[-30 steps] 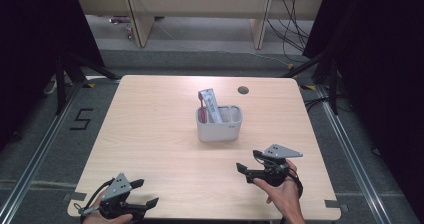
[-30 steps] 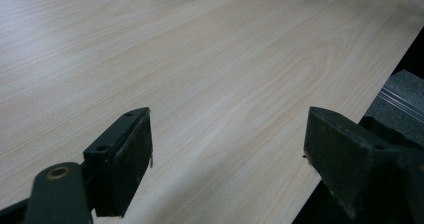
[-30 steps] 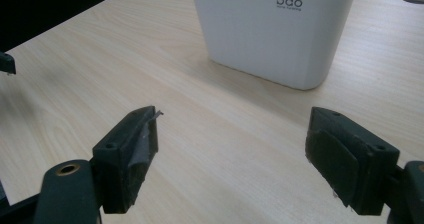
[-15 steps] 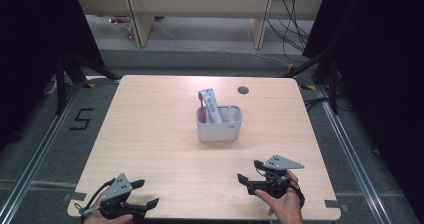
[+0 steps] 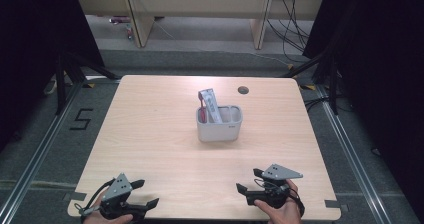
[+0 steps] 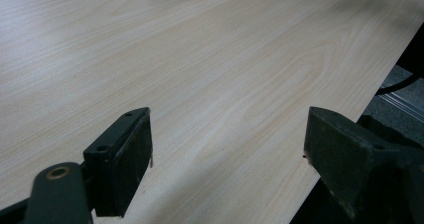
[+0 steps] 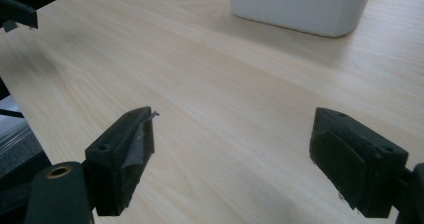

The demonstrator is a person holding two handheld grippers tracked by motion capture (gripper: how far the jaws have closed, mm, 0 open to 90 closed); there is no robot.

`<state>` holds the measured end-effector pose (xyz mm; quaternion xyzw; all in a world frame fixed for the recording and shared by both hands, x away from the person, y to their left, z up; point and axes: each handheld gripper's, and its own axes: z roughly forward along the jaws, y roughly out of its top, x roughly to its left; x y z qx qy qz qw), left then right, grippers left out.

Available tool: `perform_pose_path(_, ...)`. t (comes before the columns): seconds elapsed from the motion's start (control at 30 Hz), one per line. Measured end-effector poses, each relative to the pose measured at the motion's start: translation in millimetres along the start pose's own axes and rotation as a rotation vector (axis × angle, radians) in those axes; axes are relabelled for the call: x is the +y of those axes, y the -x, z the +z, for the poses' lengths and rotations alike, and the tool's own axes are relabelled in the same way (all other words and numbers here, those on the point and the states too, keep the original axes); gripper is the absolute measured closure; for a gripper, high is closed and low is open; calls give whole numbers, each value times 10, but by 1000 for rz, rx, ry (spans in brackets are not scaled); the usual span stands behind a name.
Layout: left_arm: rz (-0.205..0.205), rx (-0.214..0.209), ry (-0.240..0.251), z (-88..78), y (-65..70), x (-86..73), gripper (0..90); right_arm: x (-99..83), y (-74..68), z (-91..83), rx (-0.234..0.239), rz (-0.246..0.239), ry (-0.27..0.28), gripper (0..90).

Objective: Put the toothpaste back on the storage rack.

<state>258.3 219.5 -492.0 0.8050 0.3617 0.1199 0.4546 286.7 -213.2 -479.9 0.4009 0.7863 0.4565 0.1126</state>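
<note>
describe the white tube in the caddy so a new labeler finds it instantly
Start at the light wooden table, then its middle, where a white two-compartment holder stands. The white tube leans out of the holder's left compartment, beside something red; it is the tallest item and the only white one.

Pale wood-grain table (image 5: 150, 134), white holder (image 5: 219, 130), black fingers (image 7: 122, 154)

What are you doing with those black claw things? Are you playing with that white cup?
A person holds a claw tool in each hand at the near edge of the wooden table. The left gripper and the right gripper are both open and hold nothing. The white holder stands in the middle of the table, apart from both, with a toothpaste tube and something red sticking out of it. Nobody is touching it.
</note>
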Motion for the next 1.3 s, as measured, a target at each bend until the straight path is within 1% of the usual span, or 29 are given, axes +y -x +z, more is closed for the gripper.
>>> perform_pose_path(0.03,0,-1,0,0,0,0,191,-8,-2,-9,1,-9,-4,185)
perform_pose_path(0.07,1,-1,0,0,0,0,191,-25,-13,-5,13,8,-3,184)
perform_pose_path(0.1,1,-1,0,0,0,0,191,-35,-18,-14,-2,-4,-12,182)
perform_pose_path(0.13,0,-3,7,6,1,-3,191,-48,-14,-9,7,-22,-2,179)
perform_pose_path(0.2,0,-10,-3,1,0,2,190,-70,-50,-31,6,9,-15,176)
perform_pose_path(0.23,0,-11,3,6,1,-1,191,-78,-39,-34,4,-14,-10,173)
perform_pose_path(0.27,-1,-3,9,11,6,-3,190,-89,-55,-49,1,-1,-23,169)
perform_pose_path(0.3,1,-10,-1,4,3,0,191,-99,-52,-44,4,-8,-13,167)
perform_pose_path(0.33,1,-10,0,5,3,0,191,-108,-70,-59,5,14,-31,167)
perform_pose_path(0.37,1,-11,0,6,4,-1,191,-120,-54,-50,2,-15,-15,167)
perform_pose_path(0.4,0,-5,-1,5,7,-1,191,-132,-58,-44,4,-2,-26,167)
perform_pose_path(0.5,0,-7,-2,7,9,-2,190,-155,-69,-56,2,-16,-25,167)
perform_pose_path(0.53,0,-7,-2,7,9,-2,191,-164,-82,-73,20,6,-29,167)
perform_pose_path(0.57,0,-7,-2,7,9,-2,191,-168,-84,-91,1,-15,-33,167)
perform_pose_path(0.6,0,-7,-2,6,9,-2,191,-184,-109,-89,18,18,-37,167)
perform_pose_path(0.63,0,-7,-2,6,9,-2,190,-189,-91,-100,-2,-19,-32,167)
perform_pose_path(0.67,0,-7,-2,7,9,-2,191,-205,-104,-98,9,3,-32,167)
perform_pose_path(0.7,5,-6,-7,4,6,-2,191,-214,-98,-99,28,-11,-37,167)
perform_pose_path(0.73,6,-4,-9,4,7,-3,191,-229,-112,-99,4,-15,-33,167)
perform_pose_path(0.77,7,-5,-10,5,6,-3,191,-239,-141,-129,10,4,-54,167)
perform_pose_path(0.8,8,-5,-9,6,6,-3,191,-252,-135,-123,11,-17,-48,167)
perform_pose_path(0.9,11,-9,-13,7,4,-2,190,-279,-152,-141,9,-31,-66,167)
perform_pose_path(0.93,11,-9,-14,7,4,-2,191,-290,-172,-157,1,-13,-77,167)
perform_pose_path(0.97,8,-1,-14,8,13,-1,191,-296,-157,-149,2,-43,-62,167)
perform_pose_path(1.03,5,-6,-3,18,14,-5,190,-308,-177,-171,-1,-13,-82,167)
perform_pose_path(1.07,10,-7,-8,15,11,-5,191,-312,-151,-168,-4,-44,-70,167)
perform_pose_path(1.2,9,-10,-15,14,9,-3,190,-332,-149,-177,-6,-39,-82,167)
perform_pose_path(1.23,8,-10,-15,15,10,-4,191,-339,-170,-177,1,-15,-87,167)
perform_pose_path(1.3,9,-15,-16,17,8,-5,190,-343,-153,-179,1,-27,-89,167)
